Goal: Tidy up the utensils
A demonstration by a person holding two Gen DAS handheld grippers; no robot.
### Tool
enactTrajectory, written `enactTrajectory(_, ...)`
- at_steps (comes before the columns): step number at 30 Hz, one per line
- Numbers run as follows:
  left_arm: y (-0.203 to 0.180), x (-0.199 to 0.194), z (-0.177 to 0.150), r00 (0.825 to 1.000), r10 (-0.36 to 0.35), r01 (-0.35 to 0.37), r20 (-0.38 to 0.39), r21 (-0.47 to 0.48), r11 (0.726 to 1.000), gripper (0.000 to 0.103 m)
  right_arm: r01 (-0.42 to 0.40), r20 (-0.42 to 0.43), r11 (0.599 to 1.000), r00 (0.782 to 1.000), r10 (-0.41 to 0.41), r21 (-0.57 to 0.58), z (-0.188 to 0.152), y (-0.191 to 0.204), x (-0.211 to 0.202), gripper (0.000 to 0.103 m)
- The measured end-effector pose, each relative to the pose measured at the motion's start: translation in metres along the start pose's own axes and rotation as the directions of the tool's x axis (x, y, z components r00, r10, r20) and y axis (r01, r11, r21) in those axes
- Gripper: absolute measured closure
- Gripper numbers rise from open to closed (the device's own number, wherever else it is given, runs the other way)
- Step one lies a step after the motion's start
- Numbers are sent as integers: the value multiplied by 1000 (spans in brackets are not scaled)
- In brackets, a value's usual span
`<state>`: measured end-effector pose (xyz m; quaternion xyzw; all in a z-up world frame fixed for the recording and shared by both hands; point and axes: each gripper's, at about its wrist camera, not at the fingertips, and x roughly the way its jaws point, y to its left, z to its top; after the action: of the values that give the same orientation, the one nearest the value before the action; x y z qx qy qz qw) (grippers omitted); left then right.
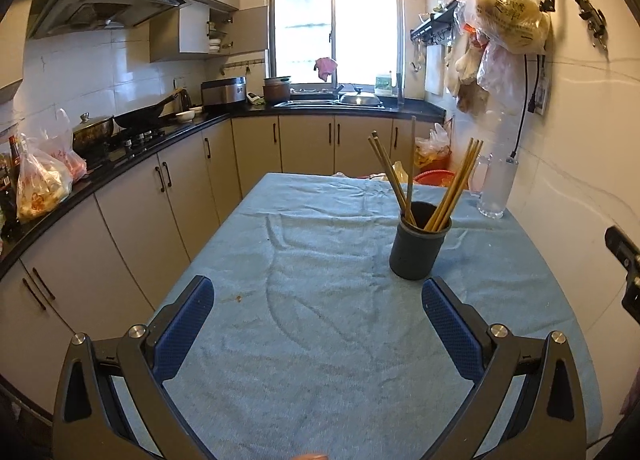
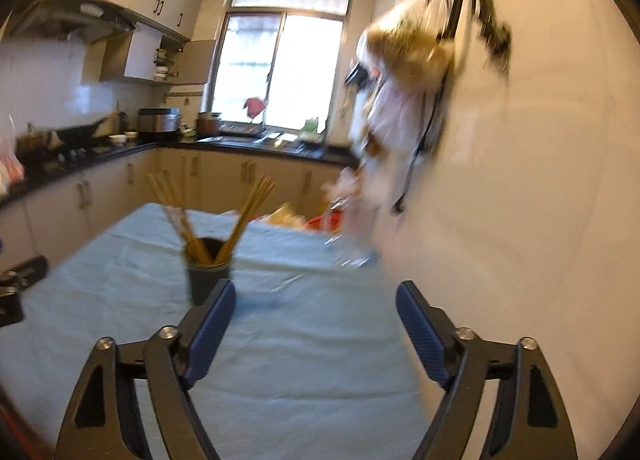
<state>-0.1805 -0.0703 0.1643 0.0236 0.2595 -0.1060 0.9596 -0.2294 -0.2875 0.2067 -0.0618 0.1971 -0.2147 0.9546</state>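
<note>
A dark cylindrical plastic holder (image 1: 420, 246) is seen upright on the desk's light-blue cloth (image 1: 304, 260), just ahead of the left tool (image 1: 318, 302) and beside its right finger. One holder is counted, with about eight long wooden chopsticks (image 1: 452, 187) splayed in two bunches. From the right tool (image 2: 316, 306), it stands ahead-left. Both tools are spread wide, nothing gripped.

Chopsticks (image 1: 404, 183) stand in a holder (image 1: 418, 248) on the table (image 1: 304, 340), a jar (image 1: 496, 187) behind it by the wall.
</note>
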Motion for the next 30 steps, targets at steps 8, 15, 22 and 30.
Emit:
enactTrajectory(8, -5, -6, -8, 1000, -16, 16, -13, 36, 999, 0, -104, -56, 986, 992, 112, 129, -20, 4, 4, 14)
enactTrajectory(15, -6, -1, -14, 999, -25, 27, -45, 31, 999, 0, -158, -42, 977, 985, 166, 145, -25, 17, 2, 14)
enactTrajectory(22, -11, 7, -21, 996, -29, 33, -84, 49, 998, 0, -162, -55, 973, 983, 173, 163, -29, 18, 5, 14)
enactTrajectory(30, -14, 17, -28, 992, -31, 37, -121, 55, 998, 0, -157, -79, 970, 982, 174, 186, -35, 15, 13, 14)
